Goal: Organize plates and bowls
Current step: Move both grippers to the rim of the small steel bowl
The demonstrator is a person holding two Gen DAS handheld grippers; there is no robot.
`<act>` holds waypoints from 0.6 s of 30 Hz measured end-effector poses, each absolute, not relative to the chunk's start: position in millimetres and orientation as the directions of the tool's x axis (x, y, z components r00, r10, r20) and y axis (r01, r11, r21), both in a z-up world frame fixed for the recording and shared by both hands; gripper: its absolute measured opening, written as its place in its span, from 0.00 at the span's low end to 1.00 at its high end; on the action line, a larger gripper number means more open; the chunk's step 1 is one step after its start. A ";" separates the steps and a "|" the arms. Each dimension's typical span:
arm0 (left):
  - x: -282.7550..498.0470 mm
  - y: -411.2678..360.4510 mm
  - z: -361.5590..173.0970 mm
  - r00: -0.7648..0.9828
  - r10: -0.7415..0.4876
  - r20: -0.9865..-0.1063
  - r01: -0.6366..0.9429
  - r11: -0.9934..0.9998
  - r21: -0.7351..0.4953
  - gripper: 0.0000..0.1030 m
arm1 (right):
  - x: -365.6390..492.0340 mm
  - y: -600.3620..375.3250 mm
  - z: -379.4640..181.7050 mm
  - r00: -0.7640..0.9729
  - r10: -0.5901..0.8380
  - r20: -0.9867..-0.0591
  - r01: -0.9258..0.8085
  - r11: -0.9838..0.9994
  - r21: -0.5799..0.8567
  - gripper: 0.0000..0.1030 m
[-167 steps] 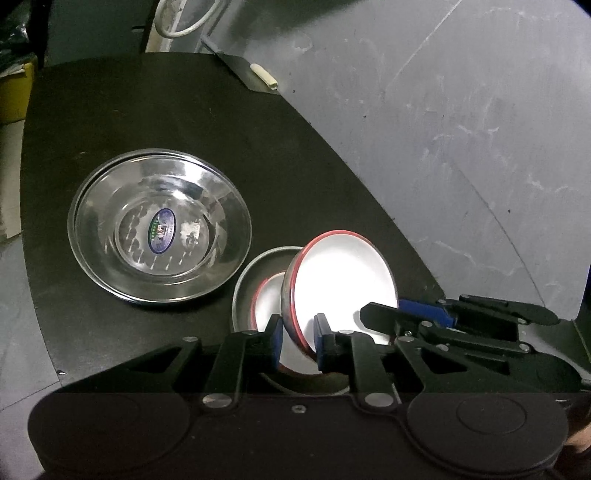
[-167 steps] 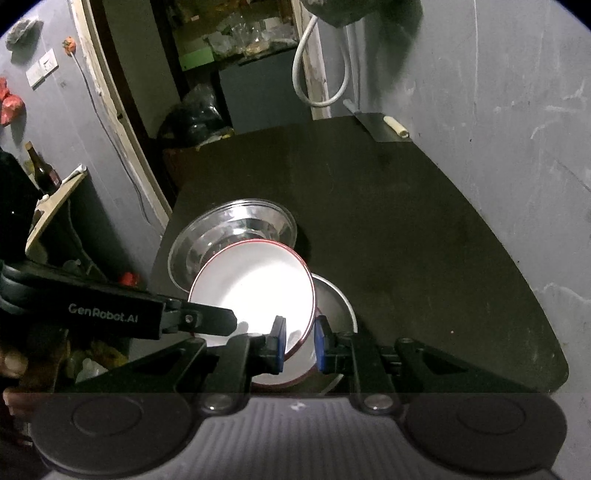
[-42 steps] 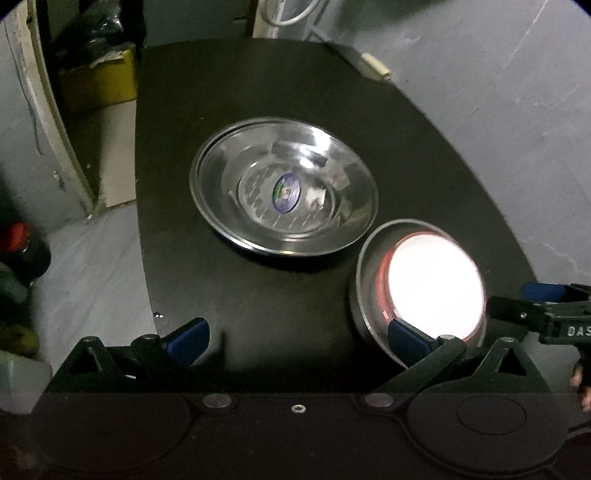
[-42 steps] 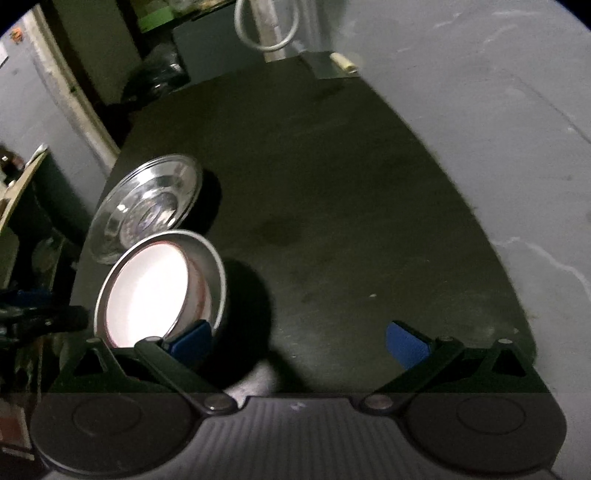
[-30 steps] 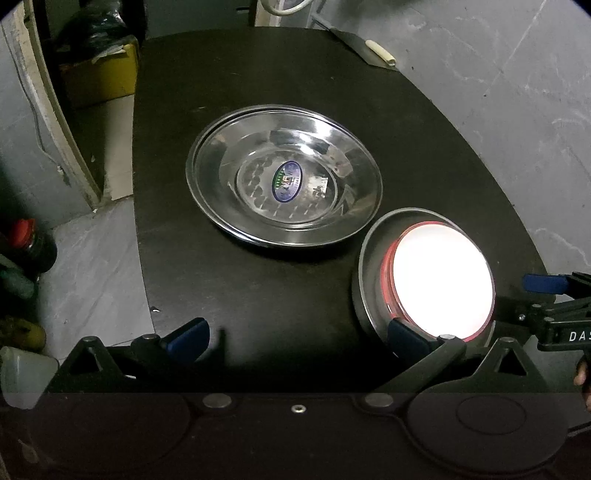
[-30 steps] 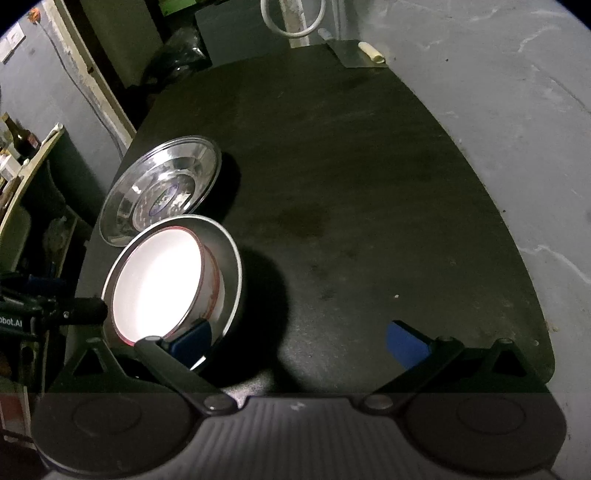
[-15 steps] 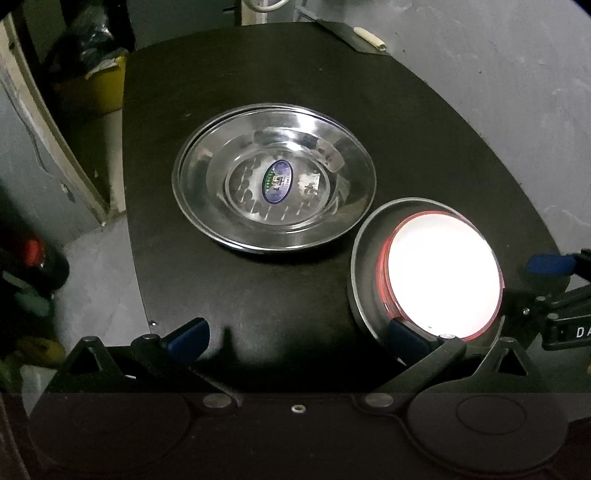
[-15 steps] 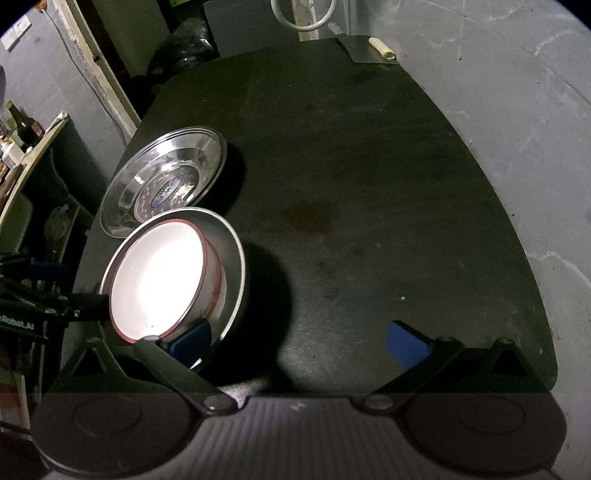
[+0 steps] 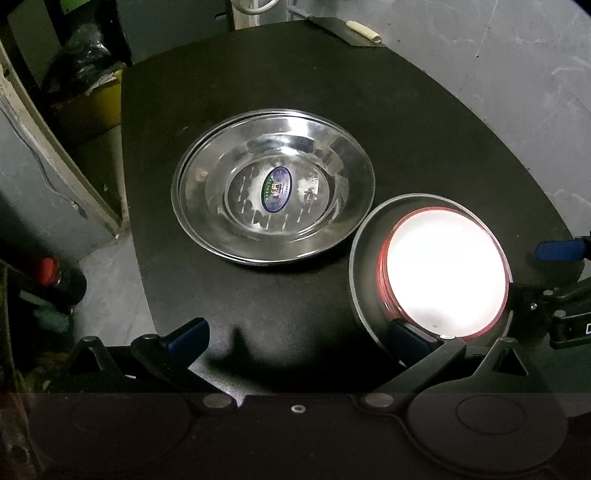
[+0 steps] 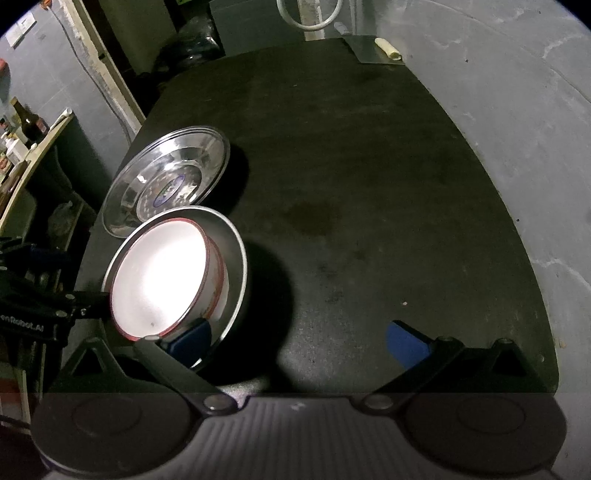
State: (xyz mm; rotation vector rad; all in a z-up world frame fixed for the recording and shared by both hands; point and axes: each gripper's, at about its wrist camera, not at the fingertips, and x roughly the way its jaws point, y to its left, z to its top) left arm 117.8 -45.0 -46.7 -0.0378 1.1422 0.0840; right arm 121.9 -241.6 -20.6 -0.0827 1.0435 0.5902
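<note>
Red-rimmed white bowls (image 9: 445, 275) (image 10: 159, 275) sit nested in a steel bowl (image 9: 364, 266) (image 10: 236, 258) on the black table (image 9: 424, 129) (image 10: 351, 184). A wide steel plate (image 9: 273, 188) (image 10: 166, 188) with an oval sticker lies just beyond it. My left gripper (image 9: 295, 338) is open and holds nothing; its right finger overlaps the steel bowl's near rim. My right gripper (image 10: 297, 345) is also open and holds nothing, with its left finger at that bowl's near rim. Its blue pad (image 9: 557, 250) shows right of the bowl.
A small cream roll (image 9: 364, 31) (image 10: 388, 48) lies on a dark sheet at the table's far edge. A yellow bin (image 9: 92, 99) and a red-capped bottle (image 9: 50, 266) stand on the floor to the left. A shelf with bottles (image 10: 22, 129) is at far left.
Both grippers were shut on a tilted white bowl; it now rests in the steel bowl stack and both grippers are open and drawn back. Lately the views only drift slightly.
</note>
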 end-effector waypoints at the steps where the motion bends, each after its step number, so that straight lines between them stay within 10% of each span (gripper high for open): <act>1: 118.3 -44.8 -46.9 0.409 0.047 -0.911 -0.089 0.996 0.012 0.99 | 121.7 -241.6 -20.2 0.365 0.420 -0.831 -0.500 0.841 0.206 1.00; 18: 125.2 -45.1 -48.3 0.389 0.031 -0.921 -0.086 0.996 -0.003 0.92 | 124.3 -245.6 -17.3 0.300 0.491 -0.818 -0.519 0.803 0.292 0.77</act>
